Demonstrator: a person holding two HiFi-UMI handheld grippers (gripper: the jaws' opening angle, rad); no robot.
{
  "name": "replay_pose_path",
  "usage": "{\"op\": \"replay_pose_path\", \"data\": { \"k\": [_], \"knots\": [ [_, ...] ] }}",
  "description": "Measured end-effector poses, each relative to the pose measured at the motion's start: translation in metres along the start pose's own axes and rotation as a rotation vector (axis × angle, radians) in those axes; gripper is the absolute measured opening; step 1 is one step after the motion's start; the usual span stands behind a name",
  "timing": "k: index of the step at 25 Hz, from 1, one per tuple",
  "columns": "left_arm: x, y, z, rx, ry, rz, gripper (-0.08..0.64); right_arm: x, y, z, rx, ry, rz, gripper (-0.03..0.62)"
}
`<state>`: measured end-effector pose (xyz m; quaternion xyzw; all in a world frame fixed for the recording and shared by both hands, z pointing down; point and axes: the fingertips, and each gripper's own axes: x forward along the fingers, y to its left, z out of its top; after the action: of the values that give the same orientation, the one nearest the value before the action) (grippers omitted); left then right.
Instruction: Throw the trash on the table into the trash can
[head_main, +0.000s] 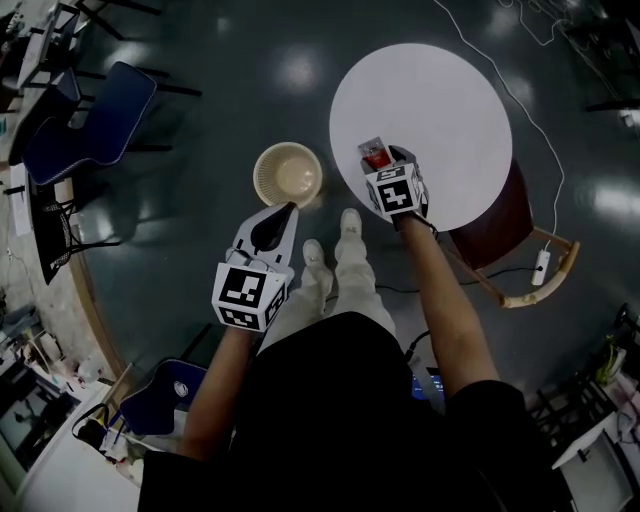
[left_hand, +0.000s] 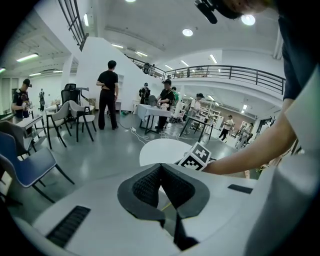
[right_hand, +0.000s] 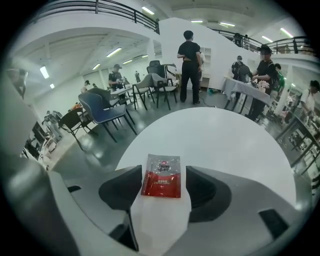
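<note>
While the right hand-held gripper stands with jaws wide apart, a red sachet lies between them (unclamped) on the white worktop; the left hand-held gripper has its jaws together.

From the head view, the small red-and-silver foil sachet is mostly hidden behind the right gripper. Its smaller print's too tiny to read, even in the right gripper view.
</note>
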<state>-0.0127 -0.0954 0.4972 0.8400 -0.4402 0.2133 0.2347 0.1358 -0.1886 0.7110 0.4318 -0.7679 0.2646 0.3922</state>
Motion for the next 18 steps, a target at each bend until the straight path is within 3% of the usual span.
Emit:
{"op": "replay_pose_path", "data": {
  "k": [18],
  "knots": [
    [0.006, 0.001, -0.005, -0.019, 0.009, 0.015, 0.012, 0.012, -0.002, -0.005, 0.005, 0.002, -0.004, 0.259]
  ]
}}
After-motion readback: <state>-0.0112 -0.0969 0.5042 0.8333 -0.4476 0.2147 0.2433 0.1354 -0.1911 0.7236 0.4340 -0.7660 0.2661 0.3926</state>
